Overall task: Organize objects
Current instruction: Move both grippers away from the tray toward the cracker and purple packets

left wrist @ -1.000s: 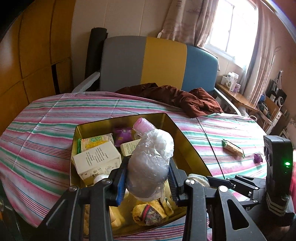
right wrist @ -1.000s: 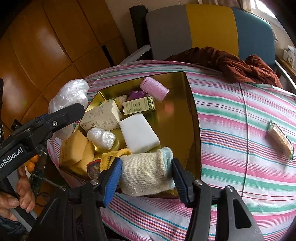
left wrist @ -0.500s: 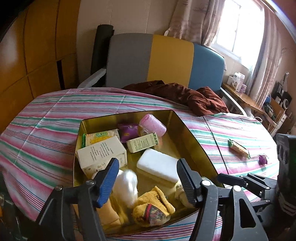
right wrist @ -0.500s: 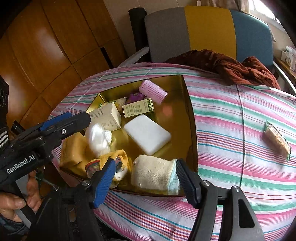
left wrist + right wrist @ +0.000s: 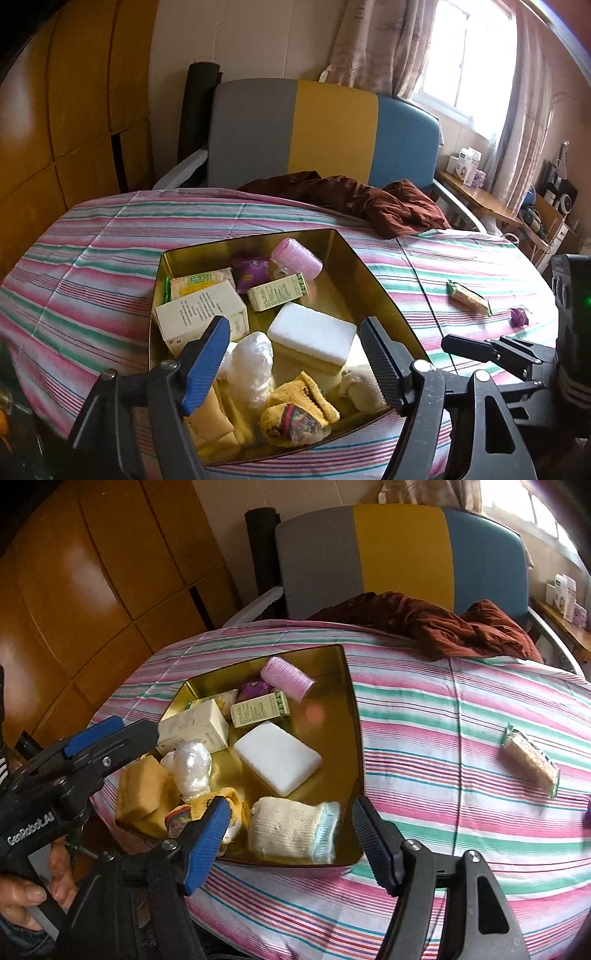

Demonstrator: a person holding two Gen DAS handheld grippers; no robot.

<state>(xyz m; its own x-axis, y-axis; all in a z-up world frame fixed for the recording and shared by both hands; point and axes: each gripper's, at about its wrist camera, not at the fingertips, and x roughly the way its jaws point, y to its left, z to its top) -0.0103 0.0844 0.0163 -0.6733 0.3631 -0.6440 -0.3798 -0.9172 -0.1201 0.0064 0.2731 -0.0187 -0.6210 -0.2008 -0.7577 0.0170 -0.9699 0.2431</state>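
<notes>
bag [image 5: 255, 365] and sock [image 5: 291, 830] dropped into tin [image 5: 373, 280] | left gripper [image 5: 295, 358] released | right gripper [image 5: 288, 834] released

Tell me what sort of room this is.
Probably a lived-in room at home: a round table with a striped cloth, a tricolour armchair with a brown garment, and a curtained window.

Black gripper [image 5: 295, 354]; blue ribbed pads [image 5: 205, 363]

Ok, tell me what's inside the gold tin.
The gold tin holds a white block, pink roller, two boxes, purple packet, plastic wad, sponges, yellow cloth and cream sock. Anything beneath them is hidden.
</notes>
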